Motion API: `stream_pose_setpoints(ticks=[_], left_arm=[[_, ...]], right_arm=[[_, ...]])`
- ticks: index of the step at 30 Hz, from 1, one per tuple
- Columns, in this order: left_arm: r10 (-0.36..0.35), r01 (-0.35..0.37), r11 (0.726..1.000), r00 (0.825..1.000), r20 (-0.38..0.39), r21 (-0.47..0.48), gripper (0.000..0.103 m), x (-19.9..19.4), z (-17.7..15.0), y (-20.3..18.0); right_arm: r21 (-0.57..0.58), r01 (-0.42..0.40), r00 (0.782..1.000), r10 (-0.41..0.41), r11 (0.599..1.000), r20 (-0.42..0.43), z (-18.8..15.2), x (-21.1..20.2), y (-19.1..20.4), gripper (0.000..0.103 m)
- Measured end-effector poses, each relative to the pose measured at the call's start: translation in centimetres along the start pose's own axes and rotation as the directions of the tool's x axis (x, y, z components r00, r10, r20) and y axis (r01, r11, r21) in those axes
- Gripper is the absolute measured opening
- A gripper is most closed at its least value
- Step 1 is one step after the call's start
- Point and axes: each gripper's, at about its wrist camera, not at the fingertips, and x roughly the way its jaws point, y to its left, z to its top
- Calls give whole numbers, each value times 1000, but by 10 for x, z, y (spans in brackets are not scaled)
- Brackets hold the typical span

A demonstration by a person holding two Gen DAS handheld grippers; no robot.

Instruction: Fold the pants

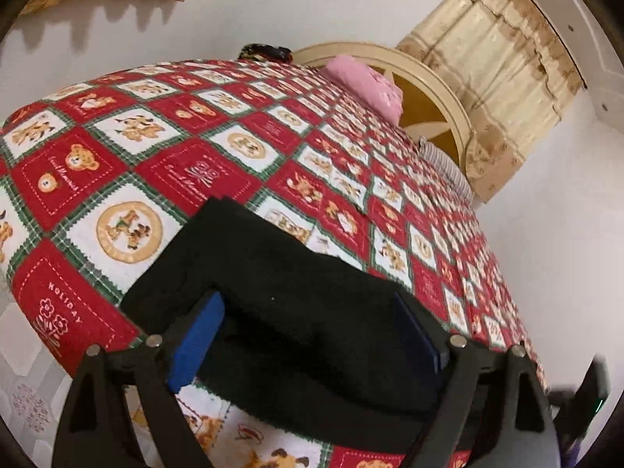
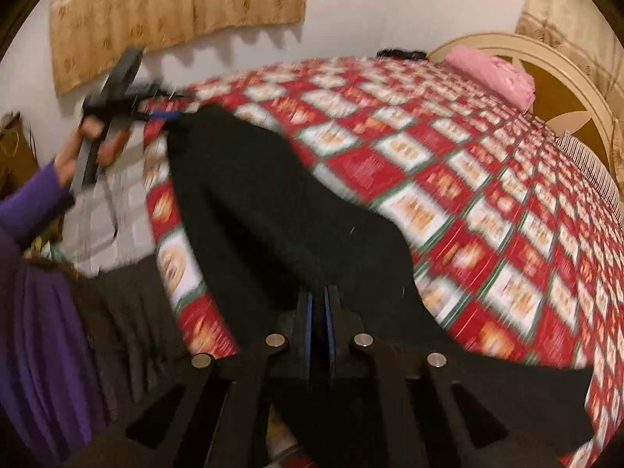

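Left wrist view: the black pants (image 1: 296,292) lie on the red teddy-bear bedspread (image 1: 195,171). The left gripper (image 1: 308,335) is wide open, with the pants between its blue pads (image 1: 199,335), not squeezed.

Right wrist view: the right gripper (image 2: 319,331) is pinched tight on the pants (image 2: 273,210). The picture is blurry.

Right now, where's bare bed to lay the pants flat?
Free: the wide quilt stretch between the pants and the pink pillow at the headboard. Crowded: the near edge, where the pants lie bunched under both tools.
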Motion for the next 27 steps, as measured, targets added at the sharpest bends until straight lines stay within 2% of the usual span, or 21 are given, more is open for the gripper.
stream_pose_setpoints(ticks=[2, 5, 6, 7, 9, 10, 11, 13, 14, 17, 19, 22, 24, 26, 27], left_arm=[[2, -1, 1000, 1000, 17, -17, 84, 0, -2, 2], [30, -30, 999, 999, 30, -17, 68, 2, 1, 4], [41, -40, 999, 999, 25, -29, 58, 4, 2, 7], [34, -34, 998, 999, 15, -52, 37, 5, 3, 12], [-27, 27, 996, 1000, 4, -85, 10, 4, 5, 17], [-61, 62, 994, 998, 11, -89, 10, -1, 6, 18], [-62, 63, 995, 998, 17, -76, 10, -7, 7, 16], [-13, 14, 1000, 999, 34, -22, 10, -19, 6, 12], [12, -12, 1000, 999, 34, 0, 10, -23, 5, 12], [92, -93, 995, 995, 27, 47, 10, -28, -1, 16], [106, -107, 992, 994, 11, 64, 11, -31, -6, 18], [68, -65, 994, 997, -30, 85, 18, -35, -12, 12], [13, -9, 995, 999, -43, 95, 20, -34, -15, 5], [-50, 57, 994, 996, -69, 96, 32, -28, -17, -2], [-85, 91, 992, 994, -74, 82, 44, -23, -17, -4]], right_arm=[[20, 18, 999, -17, 1000, -41, -12, 14, 6, 6], [64, 10, 999, -7, 998, -45, -20, 22, 7, 6], [72, 11, 999, -8, 997, -34, -19, 20, 6, 6], [83, 5, 1000, -4, 997, -21, -17, 17, 4, 6], [113, -24, 999, 21, 993, 25, -13, 5, 0, 6], [129, -49, 998, 43, 990, 47, -13, -3, -1, 6], [148, -94, 994, 84, 985, 71, -14, -11, -3, 6], [170, -185, 980, 168, 968, 109, -17, -18, -3, 6], [174, -206, 976, 189, 963, 111, -20, -16, 0, 6], [167, -117, 993, 114, 979, 29, -28, 6, 9, 6], [222, -140, 990, 133, 965, 46, -31, 15, 3, 6], [272, -190, 980, 165, 943, 114, -31, 11, -7, 6], [298, -281, 953, 227, 913, 201, -25, -1, -12, 6], [301, -341, 924, 259, 891, 282, -15, -12, -14, 6], [302, -331, 923, 240, 894, 302, -11, -15, -14, 6]])
